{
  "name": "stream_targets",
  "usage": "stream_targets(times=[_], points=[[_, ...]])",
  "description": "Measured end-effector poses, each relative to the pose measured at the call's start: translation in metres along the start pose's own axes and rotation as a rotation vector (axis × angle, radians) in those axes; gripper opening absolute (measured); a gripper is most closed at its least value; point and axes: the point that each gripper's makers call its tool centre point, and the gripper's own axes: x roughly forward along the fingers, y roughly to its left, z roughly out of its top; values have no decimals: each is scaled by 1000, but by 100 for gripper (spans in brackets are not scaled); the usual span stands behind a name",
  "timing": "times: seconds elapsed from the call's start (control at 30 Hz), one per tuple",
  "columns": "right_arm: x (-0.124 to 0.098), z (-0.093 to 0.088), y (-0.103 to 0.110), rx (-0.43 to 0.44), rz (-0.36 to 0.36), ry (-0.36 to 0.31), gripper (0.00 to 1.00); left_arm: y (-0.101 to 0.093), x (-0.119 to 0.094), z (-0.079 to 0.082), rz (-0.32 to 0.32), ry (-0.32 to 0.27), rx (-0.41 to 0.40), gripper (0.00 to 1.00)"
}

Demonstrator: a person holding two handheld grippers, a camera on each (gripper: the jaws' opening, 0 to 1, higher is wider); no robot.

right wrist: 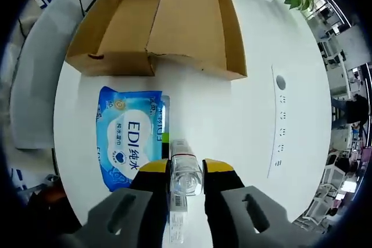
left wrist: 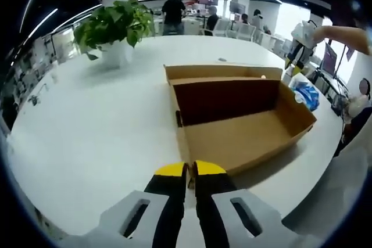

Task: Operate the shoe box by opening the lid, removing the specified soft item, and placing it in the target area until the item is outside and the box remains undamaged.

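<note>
Your left tongs (left wrist: 190,169) are pressed together, tips just short of the open cardboard shoe box (left wrist: 244,126) on the white table (left wrist: 87,132). Your right tongs (right wrist: 186,168) pinch a clear plastic bottle (right wrist: 185,178); the blue wet-wipes pack (right wrist: 131,135) lies just left of them, outside the box.

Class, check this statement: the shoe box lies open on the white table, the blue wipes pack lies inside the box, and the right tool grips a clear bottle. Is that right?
Not quite. The right gripper view shows the blue wipes pack lying on the white table outside the shoe box, not inside it. The rest stands: the box is open, and the right tool grips a clear bottle.
</note>
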Motion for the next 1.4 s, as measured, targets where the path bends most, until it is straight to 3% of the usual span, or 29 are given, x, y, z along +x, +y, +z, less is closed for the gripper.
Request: stream_targets(times=[0.7,1.0,1.1,1.4], points=[[-17,11,-4,-2,-59,-52,25,0,0,1,2,7,-5,2],[-33,40,-10,166,-75,-175,25,0,0,1,6,18,-2,1],[-38,55,-13,274,-77,-232,23,0,0,0,7,20,-4,1],[-42,75,-18,469,-73,-291,20,0,0,0,4,25,-18,1]])
